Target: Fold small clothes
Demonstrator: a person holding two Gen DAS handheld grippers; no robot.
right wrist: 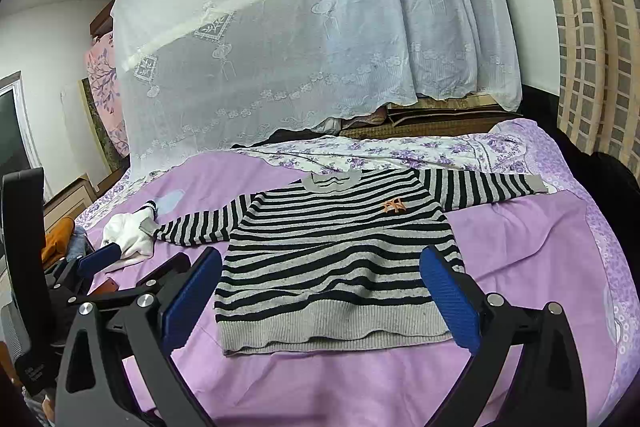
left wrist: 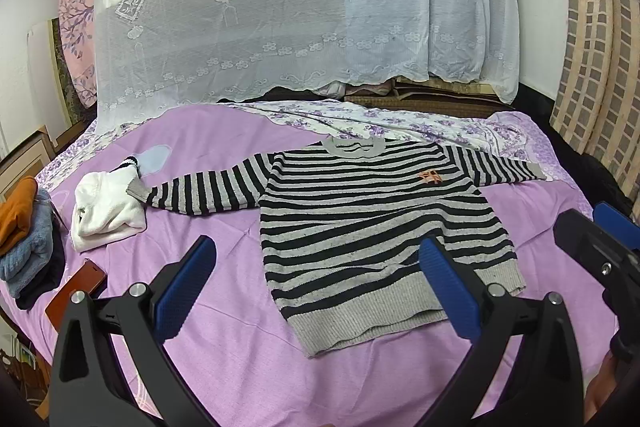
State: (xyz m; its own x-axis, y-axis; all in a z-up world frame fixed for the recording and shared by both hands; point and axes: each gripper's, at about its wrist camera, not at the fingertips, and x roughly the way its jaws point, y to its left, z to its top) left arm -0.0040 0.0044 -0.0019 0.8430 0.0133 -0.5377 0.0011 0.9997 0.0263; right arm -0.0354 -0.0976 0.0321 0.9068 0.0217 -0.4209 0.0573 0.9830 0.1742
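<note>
A small black-and-grey striped sweater (left wrist: pixel 360 223) lies flat, face up, on the purple bedsheet (left wrist: pixel 224 155), sleeves spread out to both sides, hem toward me. It also shows in the right wrist view (right wrist: pixel 340 251). My left gripper (left wrist: pixel 320 279) is open and empty, hovering above the sweater's hem. My right gripper (right wrist: pixel 320 287) is open and empty, also above the hem; its body shows at the right edge of the left wrist view (left wrist: pixel 600 255). The left gripper shows at the left in the right wrist view (right wrist: pixel 96 259).
A crumpled white garment (left wrist: pixel 106 213) lies by the left sleeve cuff. Folded orange and blue clothes (left wrist: pixel 24 239) are stacked at the bed's left edge beside a brown box (left wrist: pixel 76 291). A white lace net (left wrist: pixel 280 7) hangs behind. A floral sheet (left wrist: pixel 400 123) lies past the collar.
</note>
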